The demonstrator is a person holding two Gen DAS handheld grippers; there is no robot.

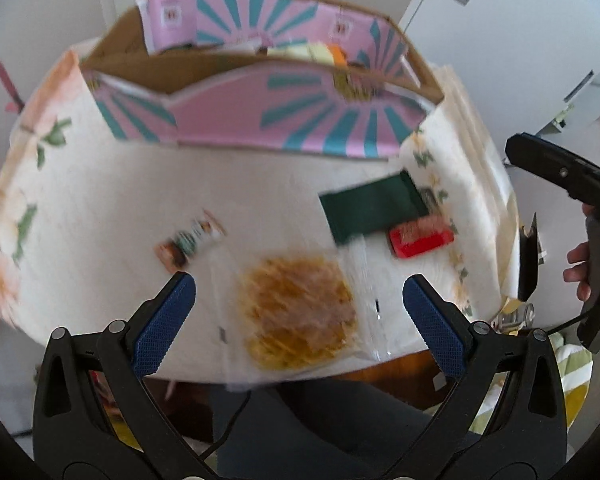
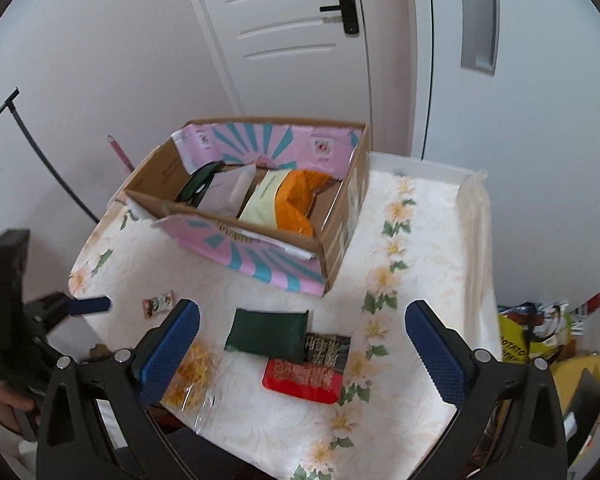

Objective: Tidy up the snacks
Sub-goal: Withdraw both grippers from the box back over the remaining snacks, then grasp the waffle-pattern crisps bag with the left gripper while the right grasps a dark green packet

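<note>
The left tongs [image 1: 299, 300] hang wide apart over the near edge of the worktop [image 1: 100, 200], gripping nothing; a clear bag of yellow snacks [image 1: 298, 312] lies on the flowered cloth between and below their blue pads, blurred by motion so its contents cannot be named more closely. The right tongs [image 2: 302, 340] are likewise spread wide and empty above the worktop. Under them a dark green packet [image 2: 266, 336] lies flat, overlapping a black packet with gold print [image 2: 328, 350], which in turn partly covers a red packet [image 2: 300, 380]; the print on all three is too smeared to read. A small wrapped sweet [image 2: 158, 303] sits apart to the left, near the left tongs' blue fingertip [image 2: 90, 306]. At the far side stands an open cardboard box [image 2: 340, 248] with pink and teal panels, holding an orange bag [image 2: 300, 196], a pale yellow packet [image 2: 264, 196] and a dark item [image 2: 198, 186], each half hidden by the box walls.
</note>
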